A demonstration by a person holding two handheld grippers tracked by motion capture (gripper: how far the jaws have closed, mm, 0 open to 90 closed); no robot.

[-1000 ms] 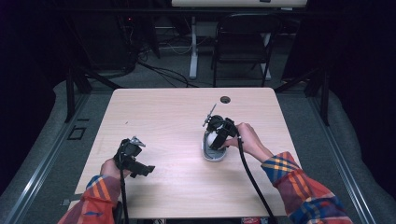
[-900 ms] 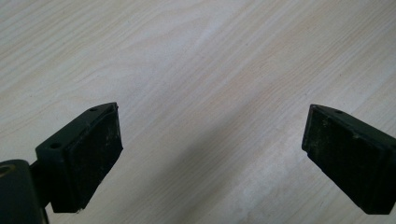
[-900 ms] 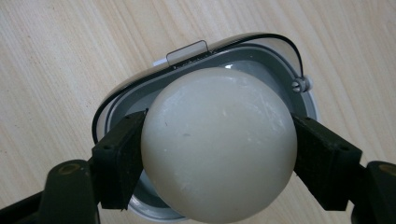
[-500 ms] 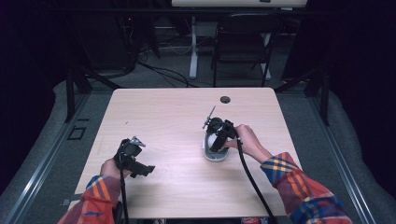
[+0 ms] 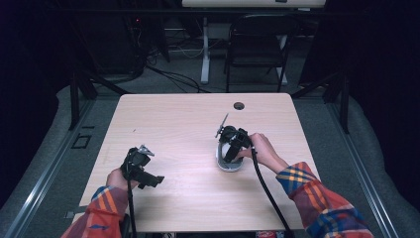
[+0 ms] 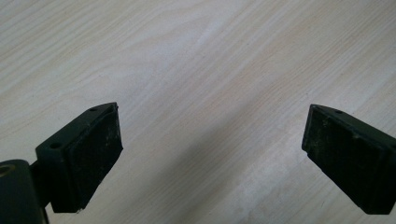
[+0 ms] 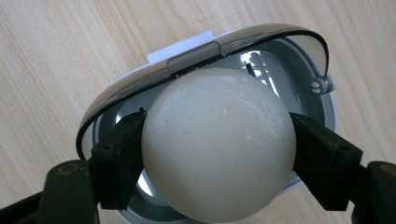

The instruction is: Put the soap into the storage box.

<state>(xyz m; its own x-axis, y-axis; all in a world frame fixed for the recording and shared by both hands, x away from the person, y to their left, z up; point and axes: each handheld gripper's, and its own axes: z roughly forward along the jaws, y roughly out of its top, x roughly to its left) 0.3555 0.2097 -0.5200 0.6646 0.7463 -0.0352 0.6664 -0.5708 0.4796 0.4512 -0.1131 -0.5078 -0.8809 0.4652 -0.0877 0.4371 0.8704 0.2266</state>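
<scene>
Dark room, with a chair (image 5: 257, 47) and cables on the floor beyond a pale wooden table (image 5: 178, 124). From the high view, two forearms in plaid sleeves come in from the bottom edge. The left gripper (image 5: 140, 168) rests low near the table's front left, well apart from everything else. The right gripper (image 5: 229, 145) sits right of centre, pointed down at a round white container (image 5: 229, 162) on the tabletop, with the hand (image 5: 260, 151) just behind it and a cable trailing back toward the person. A small dark hole (image 5: 239, 105) shows near the far edge.

Left gripper view: the jaws stand wide apart with nothing between them, over bare wood grain (image 6: 201, 70).

Right gripper view: the jaws are closed on a pale, off-white ball (image 7: 218, 144), one pad pressed against each side. The ball sits over the open container (image 7: 322, 116), whose grey inside shows around it. A clear, dark-rimmed lid (image 7: 196, 53) stands tilted up behind the ball, hinged at a small white tab on the far side.
</scene>
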